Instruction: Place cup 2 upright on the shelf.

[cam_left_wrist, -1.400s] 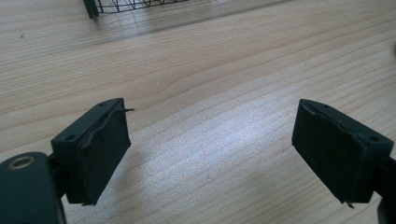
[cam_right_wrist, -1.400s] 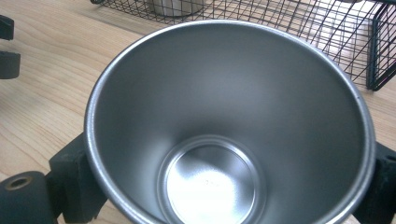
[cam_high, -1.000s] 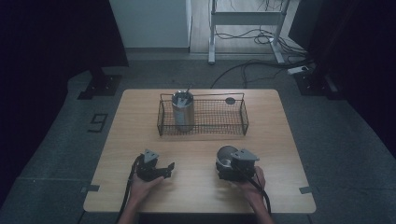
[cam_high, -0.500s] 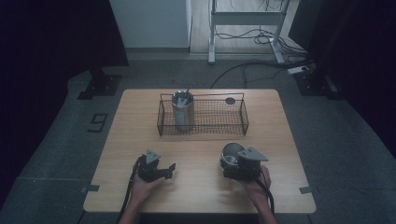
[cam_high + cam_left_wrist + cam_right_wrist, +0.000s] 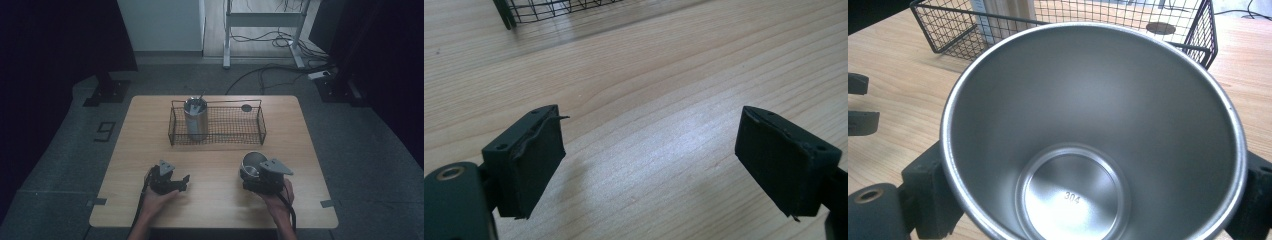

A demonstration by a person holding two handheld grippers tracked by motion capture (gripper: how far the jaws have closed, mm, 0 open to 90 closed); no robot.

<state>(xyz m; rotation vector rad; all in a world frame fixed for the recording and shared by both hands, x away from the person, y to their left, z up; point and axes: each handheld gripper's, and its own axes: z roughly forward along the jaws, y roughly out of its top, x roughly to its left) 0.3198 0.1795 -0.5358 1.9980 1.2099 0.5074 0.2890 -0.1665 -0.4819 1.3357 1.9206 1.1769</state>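
A shiny steel cup (image 5: 251, 163) is held low over the wooden table (image 5: 215, 205) at the front right, with my right gripper (image 5: 250, 174) shut on its sides. In the right gripper view the cup (image 5: 1088, 135) opens toward the camera, empty, with "304" stamped in its bottom, and a black jaw presses on each side. My left gripper (image 5: 184, 181) rests at the front left, open, with bare wood between its pads (image 5: 536, 160). A second steel cup (image 5: 195, 119) stands upright in the left end of a black wire basket (image 5: 235, 102), with a thin utensil sticking out of it.
The basket (image 5: 948, 30) sits across the back middle of the table, and its corner (image 5: 549, 7) lies just ahead of my left gripper. A small dark round piece (image 5: 246, 107) lies by the basket's back right. Cables and stand legs are on the floor beyond the table.
My right gripper has shifted slightly to the right with the cup in it. The left gripper has barely moved.
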